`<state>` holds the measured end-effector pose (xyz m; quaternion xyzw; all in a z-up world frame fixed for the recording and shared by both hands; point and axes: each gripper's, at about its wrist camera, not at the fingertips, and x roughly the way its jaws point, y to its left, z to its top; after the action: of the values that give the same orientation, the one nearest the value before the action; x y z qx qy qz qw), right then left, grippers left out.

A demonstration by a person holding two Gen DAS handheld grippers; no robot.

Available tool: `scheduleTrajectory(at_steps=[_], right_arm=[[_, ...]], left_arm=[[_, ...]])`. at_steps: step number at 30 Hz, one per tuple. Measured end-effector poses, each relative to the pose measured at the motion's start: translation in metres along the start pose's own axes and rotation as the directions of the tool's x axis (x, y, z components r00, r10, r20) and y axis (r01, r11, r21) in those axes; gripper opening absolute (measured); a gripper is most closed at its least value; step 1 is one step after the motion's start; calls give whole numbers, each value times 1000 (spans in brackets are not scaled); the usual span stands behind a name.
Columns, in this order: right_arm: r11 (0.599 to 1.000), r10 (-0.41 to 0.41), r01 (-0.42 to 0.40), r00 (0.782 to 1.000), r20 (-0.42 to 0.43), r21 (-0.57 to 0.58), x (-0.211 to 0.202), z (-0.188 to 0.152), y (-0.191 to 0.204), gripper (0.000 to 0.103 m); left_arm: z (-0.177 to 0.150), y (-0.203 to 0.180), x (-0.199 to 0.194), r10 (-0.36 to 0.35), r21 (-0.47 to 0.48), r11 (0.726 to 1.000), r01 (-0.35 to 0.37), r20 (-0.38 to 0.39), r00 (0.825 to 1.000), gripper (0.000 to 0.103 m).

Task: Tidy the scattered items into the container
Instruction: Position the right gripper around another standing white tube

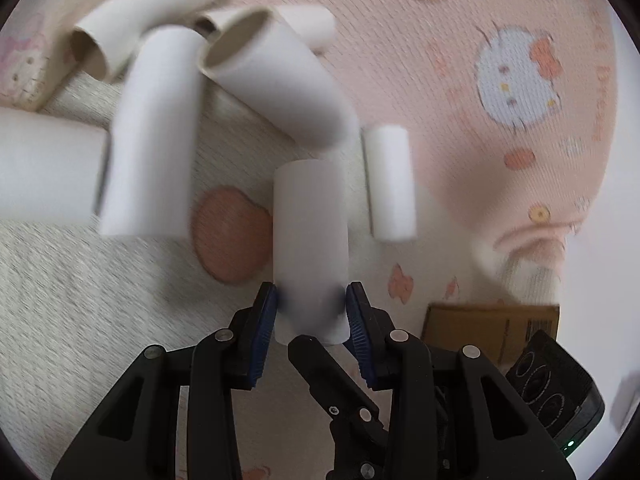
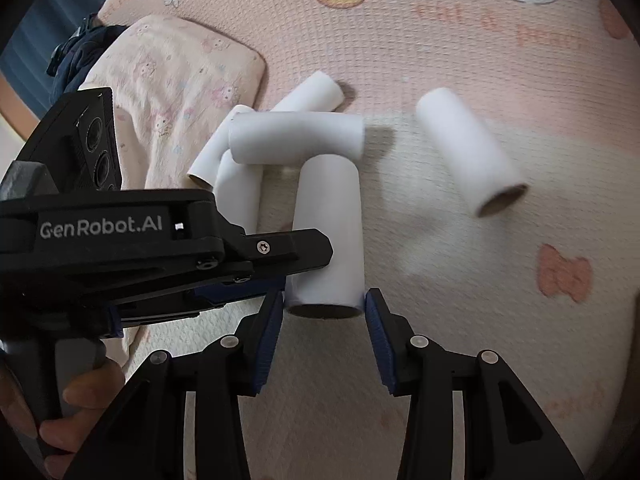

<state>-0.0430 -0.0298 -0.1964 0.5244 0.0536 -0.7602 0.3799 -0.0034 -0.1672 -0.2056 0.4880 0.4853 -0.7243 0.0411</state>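
Both my tongs tilt steeply down at the bedspread (image 2: 460,60), left gripper (image 1: 311,312) and right gripper (image 2: 324,312) each pinching one white tube (image 2: 328,232).

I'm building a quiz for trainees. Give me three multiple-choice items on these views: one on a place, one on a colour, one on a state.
1. In the right wrist view, where does the lone tube lie?
A) right of the pile, apart from it
B) under the pile
C) on the pillow

2. What colour are the tubes on the outside?
A) blue
B) white
C) black

3. What is the left tool doing?
A) hanging open over bare cloth
B) shut with nothing between
C) clamped on a tube

Key:
1 A, bare bedspread shows between them.
2 B, every tube has a white outside.
3 C, both blue pads press its sides.
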Motion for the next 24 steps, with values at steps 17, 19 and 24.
scheduleTrajectory(at_steps=[17,19,24], right_arm=[[984,-117,122,992,-50,128,-52,-51,-45,40],[985,-111,117,992,-57,125,-53,-53,-47,40],[986,-101,106,994,-50,126,-63,-60,-52,40]], left_arm=[[-58,-45,37,-7,165,986,29,-132,991,40],[-61,-46,38,1,173,985,25,-147,989,40],[-63,-54,41,4,166,986,25,-171,985,42]])
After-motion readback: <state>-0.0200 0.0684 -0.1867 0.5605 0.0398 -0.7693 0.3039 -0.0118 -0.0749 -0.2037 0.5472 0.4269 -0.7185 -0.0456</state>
